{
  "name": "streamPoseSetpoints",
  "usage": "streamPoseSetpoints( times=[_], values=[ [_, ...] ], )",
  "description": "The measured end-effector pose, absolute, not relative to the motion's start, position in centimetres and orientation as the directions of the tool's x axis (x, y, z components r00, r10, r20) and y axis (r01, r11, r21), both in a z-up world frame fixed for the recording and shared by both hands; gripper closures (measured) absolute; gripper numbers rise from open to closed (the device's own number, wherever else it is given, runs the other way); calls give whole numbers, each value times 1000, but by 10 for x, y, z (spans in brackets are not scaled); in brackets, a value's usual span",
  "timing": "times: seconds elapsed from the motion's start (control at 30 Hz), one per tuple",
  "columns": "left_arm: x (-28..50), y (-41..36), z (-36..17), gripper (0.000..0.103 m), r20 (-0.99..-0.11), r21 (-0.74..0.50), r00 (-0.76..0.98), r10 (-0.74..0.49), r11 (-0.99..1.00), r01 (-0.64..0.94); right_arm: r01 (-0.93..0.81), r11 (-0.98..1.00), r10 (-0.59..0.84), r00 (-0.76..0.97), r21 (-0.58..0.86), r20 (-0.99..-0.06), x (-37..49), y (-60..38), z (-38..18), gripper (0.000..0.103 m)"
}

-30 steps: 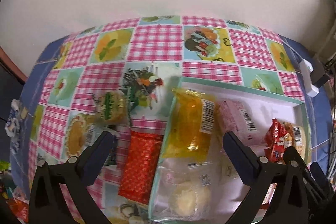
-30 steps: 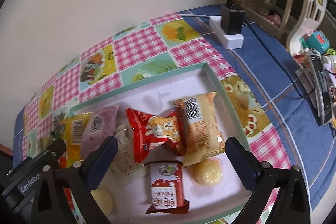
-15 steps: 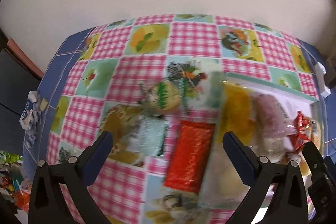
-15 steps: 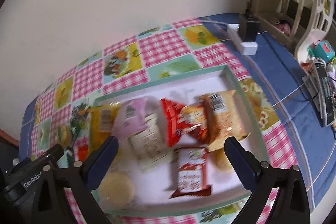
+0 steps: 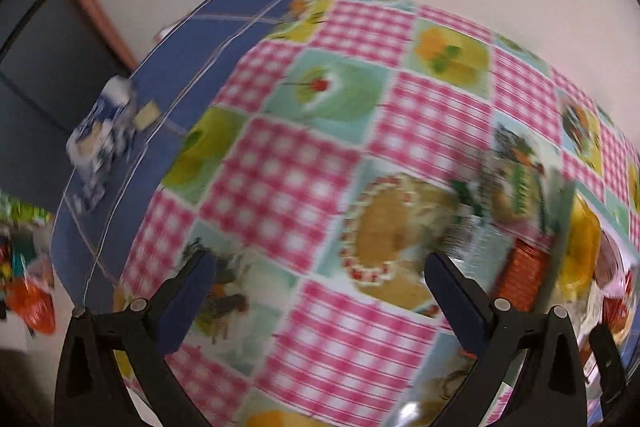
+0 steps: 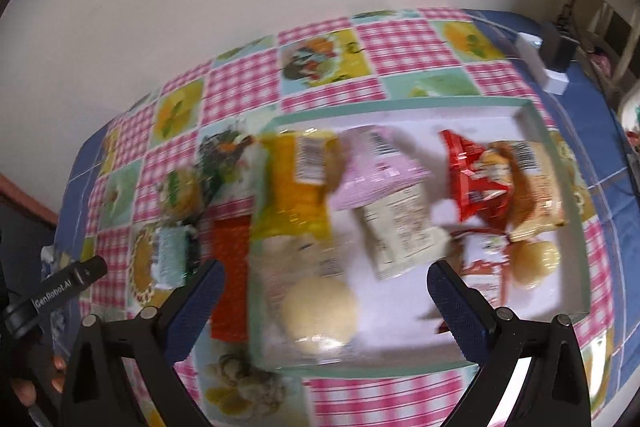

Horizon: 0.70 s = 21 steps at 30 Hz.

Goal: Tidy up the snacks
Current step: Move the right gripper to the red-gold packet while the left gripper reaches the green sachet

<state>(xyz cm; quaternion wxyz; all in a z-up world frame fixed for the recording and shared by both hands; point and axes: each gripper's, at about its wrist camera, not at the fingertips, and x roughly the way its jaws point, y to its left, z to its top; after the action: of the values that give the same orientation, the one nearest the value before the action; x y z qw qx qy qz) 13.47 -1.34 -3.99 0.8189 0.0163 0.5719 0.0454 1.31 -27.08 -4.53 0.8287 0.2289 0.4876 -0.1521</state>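
Both cameras have swung to the left since a second ago, so the left gripper (image 5: 318, 273) now looks at bare tablecloth and the snacks have slid to the right edge of its view. Its two dark blue fingers (image 5: 452, 291) are spread wide with nothing between them, above the pink checked tablecloth with fruit and pie pictures (image 5: 280, 187). The right gripper (image 6: 322, 283) is spread wide too and holds nothing. It hangs over the near side of the shallow white tray with a green rim (image 6: 400, 103) on the table. Inside the tray lie a yellow packet with a barcode label (image 6: 294, 195), a pink packet (image 6: 372, 173), a white packet with small print (image 6: 402, 231), a red packet (image 6: 472, 183), a tan packet (image 6: 536, 187) and two round pale buns in clear wrap (image 6: 318, 311). The yellow packet hangs over the tray's left rim. Left of the tray, on the cloth, lie a flat orange-red packet (image 6: 230, 279) just beside the rim, a pale green packet (image 6: 170, 257) and a round cake in a wrapper with a green label (image 6: 178, 191). A white power strip with a black plug (image 6: 550, 61) sits at the far right on the blue cloth. Everything is blurry.
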Motion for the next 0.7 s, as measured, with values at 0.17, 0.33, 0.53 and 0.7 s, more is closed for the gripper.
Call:
streamPoseSetpoints(
  times=[0.17,0.33,0.53,0.7],
  values=[
    [140,19,-42,0,-942,33,328,74,991,-129,419,875,9,487,243,-873,24,-244,-44,1],
    [142,20,-47,0,-949,4,312,43,992,-122,384,882,52,496,273,-867,37,-227,-43,7],
    [146,14,-52,0,-954,-14,300,18,994,-106,384,885,60,465,262,-884,48,-220,-54,18],
    [153,12,-61,0,-961,-40,277,-10,994,-100,389,883,63,456,262,-888,52,-221,-60,27]
  ],
)
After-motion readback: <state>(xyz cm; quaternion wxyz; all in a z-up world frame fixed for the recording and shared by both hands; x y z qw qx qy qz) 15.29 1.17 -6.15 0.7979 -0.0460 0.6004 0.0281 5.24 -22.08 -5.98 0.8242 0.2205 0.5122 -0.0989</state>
